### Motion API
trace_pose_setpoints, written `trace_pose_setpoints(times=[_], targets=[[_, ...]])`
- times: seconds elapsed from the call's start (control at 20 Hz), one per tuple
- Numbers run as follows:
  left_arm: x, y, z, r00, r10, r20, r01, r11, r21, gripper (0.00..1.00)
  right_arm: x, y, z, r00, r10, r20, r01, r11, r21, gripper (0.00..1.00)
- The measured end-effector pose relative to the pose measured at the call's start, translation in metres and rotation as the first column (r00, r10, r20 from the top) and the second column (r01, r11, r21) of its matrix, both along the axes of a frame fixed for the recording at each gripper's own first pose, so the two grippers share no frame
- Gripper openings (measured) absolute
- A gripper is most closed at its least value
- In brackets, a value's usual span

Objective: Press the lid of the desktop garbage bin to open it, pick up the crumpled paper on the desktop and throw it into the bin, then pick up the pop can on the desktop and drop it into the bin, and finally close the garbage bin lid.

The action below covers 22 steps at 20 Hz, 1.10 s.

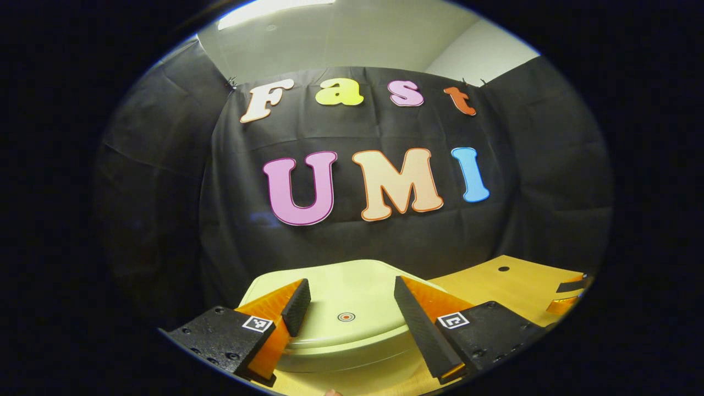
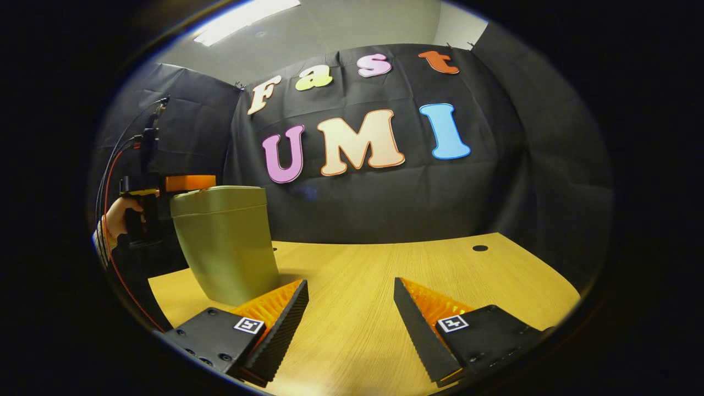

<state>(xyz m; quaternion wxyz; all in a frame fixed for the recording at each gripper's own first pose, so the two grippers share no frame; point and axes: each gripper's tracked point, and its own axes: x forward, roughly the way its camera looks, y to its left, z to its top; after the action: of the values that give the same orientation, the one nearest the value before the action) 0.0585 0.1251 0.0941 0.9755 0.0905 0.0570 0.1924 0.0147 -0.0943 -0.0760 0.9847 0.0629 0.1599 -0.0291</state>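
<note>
Where left tongs (image 1: 347,308) gape, bin lid (image 1: 352,291) beneath

One bin, two grippers, one desk.
One garbage bin (image 2: 225,247), lid (image 1: 341,302) closed, stands at the wooden desk's (image 2: 385,286) left edge; two grippers.

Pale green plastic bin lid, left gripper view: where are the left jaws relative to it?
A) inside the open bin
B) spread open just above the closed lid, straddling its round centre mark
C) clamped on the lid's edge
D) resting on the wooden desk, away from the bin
B: the left gripper has its jaws wide apart over the closed pale green plastic bin lid, with the round centre mark between them.
</note>
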Motion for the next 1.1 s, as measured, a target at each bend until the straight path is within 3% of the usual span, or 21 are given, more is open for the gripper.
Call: trace_pose_setpoints(times=[0.15,0.2,0.25,0.4,0.5,0.8,1.1], targets=[[0.001,-0.036,0.021,0.993,-0.094,0.078,0.094,0.996,0.001,0.92,0.001,-0.002,0.005,1.0,-0.009,0.016,0.009,1.0,0.0,0.98],[0.001,-0.053,0.025,0.985,-0.133,0.111,0.135,0.991,-0.011,0.96,0.001,-0.003,0.006,1.0,-0.014,0.02,0.015,1.0,-0.004,0.98],[0.0,-0.071,0.027,0.976,-0.171,0.137,0.175,0.984,-0.019,0.93,0.001,-0.004,0.006,1.0,-0.019,0.021,0.019,1.0,-0.008,0.98],[0.003,-0.118,0.012,0.945,-0.288,0.157,0.299,0.952,-0.056,0.98,0.001,-0.005,0.007,0.999,-0.026,0.026,0.026,1.0,-0.016,0.98],[0.001,-0.147,-0.007,0.922,-0.357,0.15,0.371,0.925,-0.084,0.93,0.002,-0.003,0.009,0.999,-0.024,0.033,0.025,1.0,-0.014,0.99],[-0.003,-0.193,-0.084,0.88,-0.45,0.156,0.47,0.873,-0.132,0.93,0.008,0.005,0.009,0.999,-0.011,0.049,0.013,0.999,-0.037,0.98],[-0.012,-0.188,-0.149,0.88,-0.46,0.119,0.475,0.852,-0.221,0.93,0.015,0.018,0.0,0.999,0.015,0.042,-0.012,0.998,-0.059,0.98]])
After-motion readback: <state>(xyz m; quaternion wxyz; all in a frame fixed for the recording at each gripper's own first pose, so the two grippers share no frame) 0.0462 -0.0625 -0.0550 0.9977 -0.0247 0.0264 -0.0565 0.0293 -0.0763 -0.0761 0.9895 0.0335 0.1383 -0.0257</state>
